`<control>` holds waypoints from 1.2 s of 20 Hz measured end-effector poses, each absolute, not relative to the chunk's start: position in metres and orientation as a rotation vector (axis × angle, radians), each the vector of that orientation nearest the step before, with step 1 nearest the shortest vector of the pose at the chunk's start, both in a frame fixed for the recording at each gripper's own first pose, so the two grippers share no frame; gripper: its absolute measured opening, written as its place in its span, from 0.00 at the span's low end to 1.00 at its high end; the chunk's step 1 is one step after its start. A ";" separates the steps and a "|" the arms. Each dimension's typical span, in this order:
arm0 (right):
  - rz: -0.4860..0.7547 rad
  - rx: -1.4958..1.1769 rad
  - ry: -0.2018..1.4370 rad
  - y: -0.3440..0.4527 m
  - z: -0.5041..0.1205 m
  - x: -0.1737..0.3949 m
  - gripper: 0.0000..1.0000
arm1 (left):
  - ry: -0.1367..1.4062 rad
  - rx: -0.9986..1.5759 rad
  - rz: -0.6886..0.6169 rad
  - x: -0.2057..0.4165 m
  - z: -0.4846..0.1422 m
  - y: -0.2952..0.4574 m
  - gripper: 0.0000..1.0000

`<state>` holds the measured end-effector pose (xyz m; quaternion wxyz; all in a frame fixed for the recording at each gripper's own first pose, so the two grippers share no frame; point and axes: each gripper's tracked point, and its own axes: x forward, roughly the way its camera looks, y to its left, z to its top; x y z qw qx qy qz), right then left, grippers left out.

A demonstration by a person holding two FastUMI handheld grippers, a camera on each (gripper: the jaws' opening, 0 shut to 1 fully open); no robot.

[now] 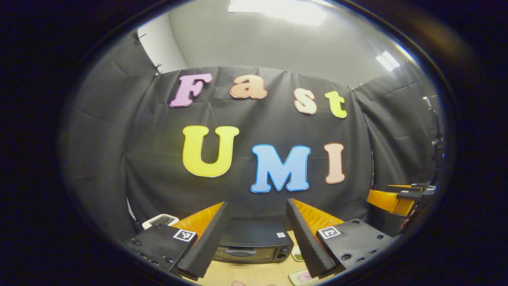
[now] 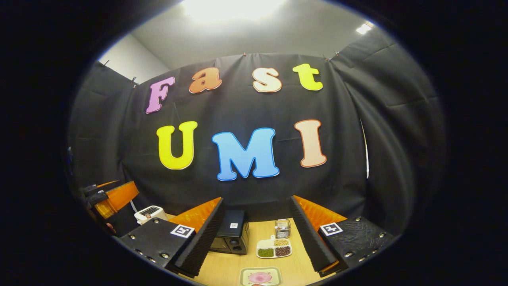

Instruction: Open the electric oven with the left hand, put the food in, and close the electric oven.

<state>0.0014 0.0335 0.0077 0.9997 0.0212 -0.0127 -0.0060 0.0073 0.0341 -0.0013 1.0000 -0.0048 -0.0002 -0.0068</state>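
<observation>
The left hand-held gripper (image 1: 258, 238) has its fingers spread apart with nothing between them, and the electric oven (image 1: 254, 246) sits framed in that gap, door closed, on the wooden worktop (image 1: 246, 276). In the left gripper view a white toaster (image 1: 160, 221) stands left of the oven against the black cloth wall, and a plate of pink food (image 1: 303, 277) peeks in at the bottom edge, in front of the oven and to its right. The other gripper shows at the far right of that view.

The right hand-held gripper (image 2: 258, 238) is also held open and empty. The right gripper view sees the oven (image 2: 231, 237) from its right side and adds what lies to the oven's right: a white divided dish (image 2: 274, 248) with green, tan and dark grains, and a small wire basket (image 2: 283, 228) behind that dish. The food plate (image 2: 260, 276) lies in front of the oven, nearer the camera, and the toaster (image 2: 150, 214) is left of the oven.
</observation>
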 end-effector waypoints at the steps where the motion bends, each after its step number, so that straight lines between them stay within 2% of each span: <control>1: -0.014 0.034 -0.022 0.034 0.007 0.001 0.99 | -0.002 -0.014 -0.013 0.008 -0.001 0.036 1.00; 12: -0.066 0.050 0.009 0.018 -0.011 0.003 0.99 | 0.039 0.006 -0.034 0.026 -0.030 0.040 1.00; 21: -0.107 0.013 0.058 0.004 -0.033 0.006 0.99 | 0.242 0.025 -0.056 0.081 -0.142 0.042 1.00; 24: -0.127 0.005 0.071 -0.003 -0.037 0.006 0.99 | 0.321 0.025 -0.060 0.104 -0.189 0.045 0.91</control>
